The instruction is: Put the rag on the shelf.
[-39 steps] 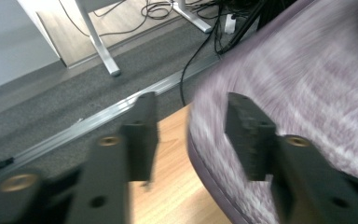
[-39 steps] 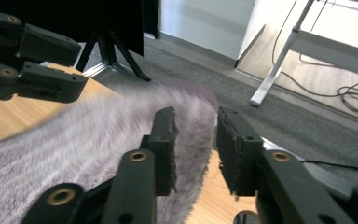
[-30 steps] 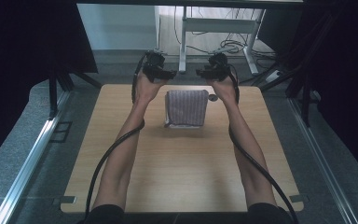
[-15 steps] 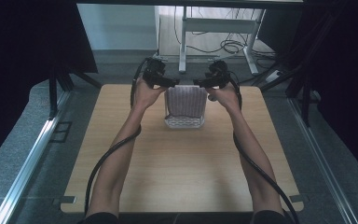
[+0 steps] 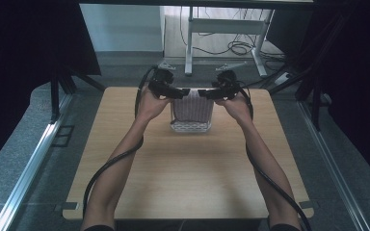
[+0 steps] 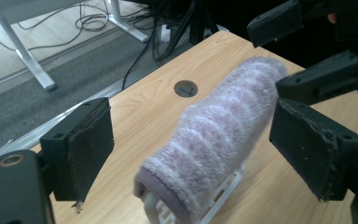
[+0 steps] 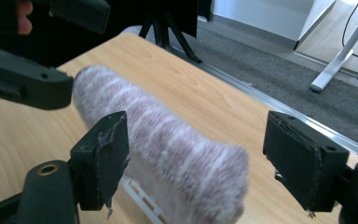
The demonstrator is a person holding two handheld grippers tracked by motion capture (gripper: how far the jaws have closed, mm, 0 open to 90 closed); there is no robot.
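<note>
We see a light wooden table [image 5: 183,178] standing on grey carpet [image 5: 24,159], with a round cable hole [image 6: 185,88] in its top near the far edge and a metal rail [image 5: 26,175] running along the floor at its left. Beyond it the floor turns to pale wood [image 5: 221,36] where a white desk frame [image 5: 231,26] stands with loose black cables [image 5: 238,48] lying round its feet, next to a pale wall panel [image 5: 120,26]. Dark curtains [image 5: 24,53] hang on both sides, and we find daylight falling softly on the far floor.
</note>
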